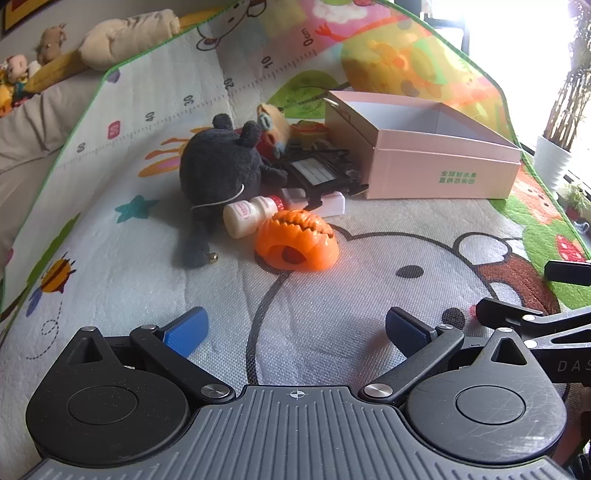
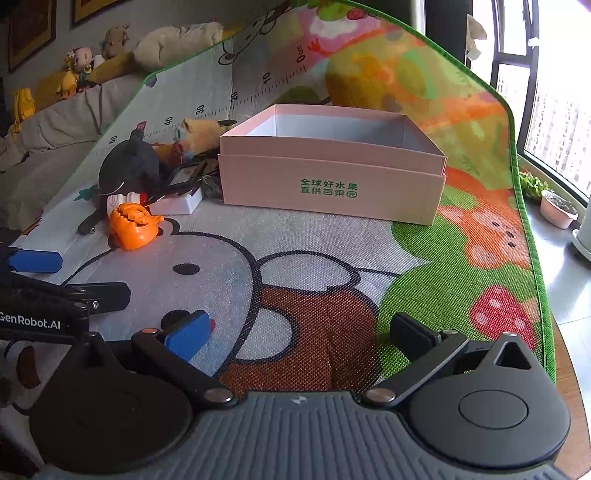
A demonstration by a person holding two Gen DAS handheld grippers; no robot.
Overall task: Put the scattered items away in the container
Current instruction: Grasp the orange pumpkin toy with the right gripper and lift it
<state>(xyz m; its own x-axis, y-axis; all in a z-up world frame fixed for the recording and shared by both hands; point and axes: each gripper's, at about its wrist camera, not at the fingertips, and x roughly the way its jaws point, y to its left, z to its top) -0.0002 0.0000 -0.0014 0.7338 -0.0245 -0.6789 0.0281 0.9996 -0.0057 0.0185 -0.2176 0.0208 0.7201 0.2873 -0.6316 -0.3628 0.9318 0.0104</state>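
pink cardboard box (image 2: pixel 328 184), white inside

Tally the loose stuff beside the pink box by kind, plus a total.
Plush toys: 2, a dark grey plush and a tan plush
Small bottles: 1, a white bottle
Orange plastic toys: 1
Black framed items: 1
White blocks: 1
Total: 6 that I can make out; the pile hides more.

Black-framed item (image 1: pixel 317 171) half hidden behind dark plush toy (image 1: pixel 218 166), small bottle (image 1: pixel 251 215) label too small to read, plush toys (image 1: pixel 22 70) at upper left blurred, window (image 1: pixel 524 33) at upper right blown out white
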